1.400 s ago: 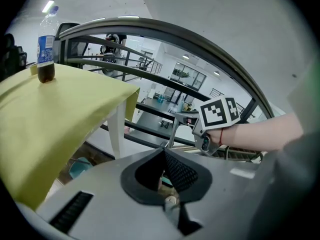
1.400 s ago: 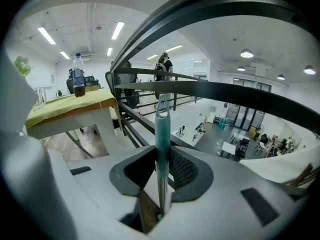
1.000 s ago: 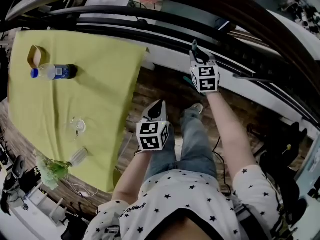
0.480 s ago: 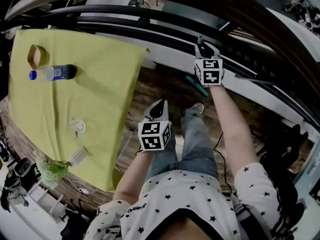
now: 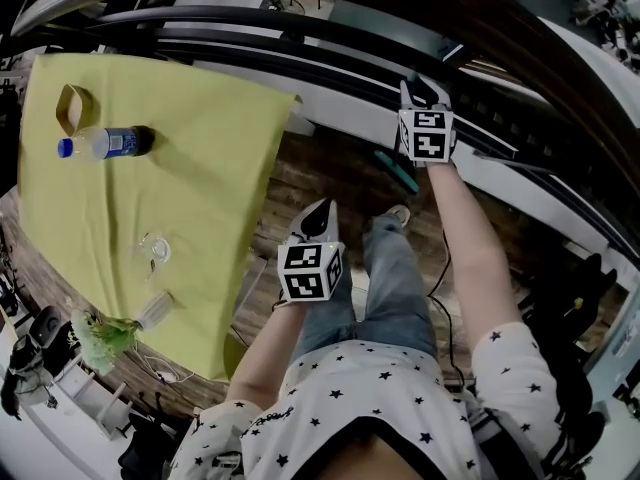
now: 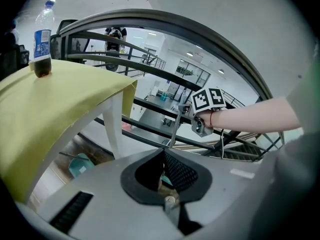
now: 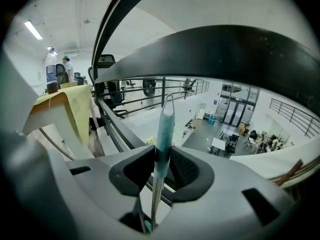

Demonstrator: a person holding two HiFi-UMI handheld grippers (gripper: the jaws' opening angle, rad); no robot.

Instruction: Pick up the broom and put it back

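Note:
The broom shows as a thin metal handle point(image 7: 156, 194) with a teal grip point(image 7: 164, 129), standing upright between the jaws of my right gripper point(image 7: 162, 161). The pads still touch the grip while the jaws are opening. In the head view my right gripper point(image 5: 412, 90) reaches out to the dark railing point(image 5: 300, 53), and a teal part of the broom point(image 5: 397, 171) hangs below it. The left gripper view shows the handle point(image 6: 173, 129) dropping from the right gripper point(image 6: 200, 124). My left gripper point(image 5: 318, 213) hovers above my knees, shut and holding nothing.
A table with a yellow cloth point(image 5: 200, 188) stands at the left, bearing a bottle point(image 5: 105, 144), a tape ring point(image 5: 68, 111) and a glass point(image 5: 155, 251). A teal object point(image 6: 80, 164) lies on the floor under the table. Beyond the railing the floor drops away.
My right gripper has moved right and farther toward the railing, carrying the broom handle with it. The left gripper has stayed where it was.

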